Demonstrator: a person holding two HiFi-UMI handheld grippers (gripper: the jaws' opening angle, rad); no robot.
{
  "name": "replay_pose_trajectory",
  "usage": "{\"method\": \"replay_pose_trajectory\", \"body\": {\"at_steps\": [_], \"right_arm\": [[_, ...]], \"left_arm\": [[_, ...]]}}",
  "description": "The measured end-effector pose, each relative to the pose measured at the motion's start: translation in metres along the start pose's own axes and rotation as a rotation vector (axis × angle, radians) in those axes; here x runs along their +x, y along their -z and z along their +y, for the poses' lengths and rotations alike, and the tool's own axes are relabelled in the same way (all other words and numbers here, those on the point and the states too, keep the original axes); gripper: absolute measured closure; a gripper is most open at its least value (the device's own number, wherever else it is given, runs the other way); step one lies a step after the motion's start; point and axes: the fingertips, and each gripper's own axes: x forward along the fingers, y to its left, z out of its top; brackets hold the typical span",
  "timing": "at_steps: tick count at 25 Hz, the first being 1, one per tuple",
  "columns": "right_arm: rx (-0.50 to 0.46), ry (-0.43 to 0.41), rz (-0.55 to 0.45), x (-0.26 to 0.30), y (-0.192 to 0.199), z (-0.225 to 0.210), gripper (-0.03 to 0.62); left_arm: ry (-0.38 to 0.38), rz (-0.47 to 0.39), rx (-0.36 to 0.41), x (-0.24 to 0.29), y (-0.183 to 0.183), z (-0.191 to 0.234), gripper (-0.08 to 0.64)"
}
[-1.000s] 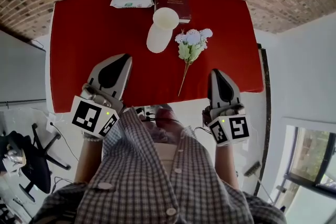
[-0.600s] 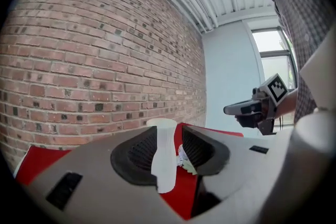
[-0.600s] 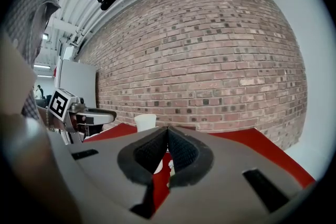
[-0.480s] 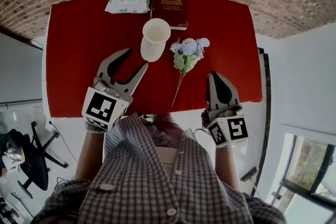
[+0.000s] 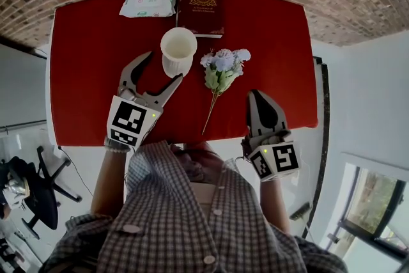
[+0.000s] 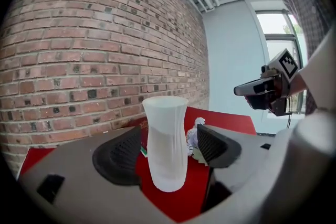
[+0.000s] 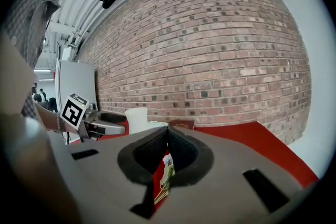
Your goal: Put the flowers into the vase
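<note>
Two grippers over a red tabletop (image 5: 89, 73). The left gripper (image 5: 163, 66) has just been opening and now frames the white vase (image 5: 178, 51) without touching it. The right gripper (image 5: 257, 94), pressed together and empty, sits near the flowers (image 5: 220, 67). Likely next: steady the vase.

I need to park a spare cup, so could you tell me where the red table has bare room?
Bare: the right strip between the flowers, the book and the table edge; the left strip under the wipes pack, outside the left tool, whose jaws have just been opening toward the vase, nothing gripped. Crowded: the middle, round vase, flowers, book.
</note>
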Motion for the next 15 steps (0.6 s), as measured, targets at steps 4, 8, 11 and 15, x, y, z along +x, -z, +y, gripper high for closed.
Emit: {"method": "replay_pose_trajectory", "body": {"at_steps": [4,8,11,15], "right_arm": [[0.016,-0.009,0.048,0.003,0.011,-0.003,0.586],[0.019,-0.026,0.09,0.007,0.02,-0.006,0.586],[0.027,-0.028,0.111,0.011,0.024,-0.01,0.586],[0.029,-0.038,0.15,0.017,0.033,-0.013,0.586]], "left_arm": [[-0.001,0.027,0.0,0.013,0.008,0.0,0.218],[-0.013,0.021,-0.005,0.028,0.01,0.003,0.216],[-0.018,0.005,-0.004,0.038,0.009,0.005,0.207],[-0.024,0.012,-0.017,0.049,0.011,0.006,0.206]]}}
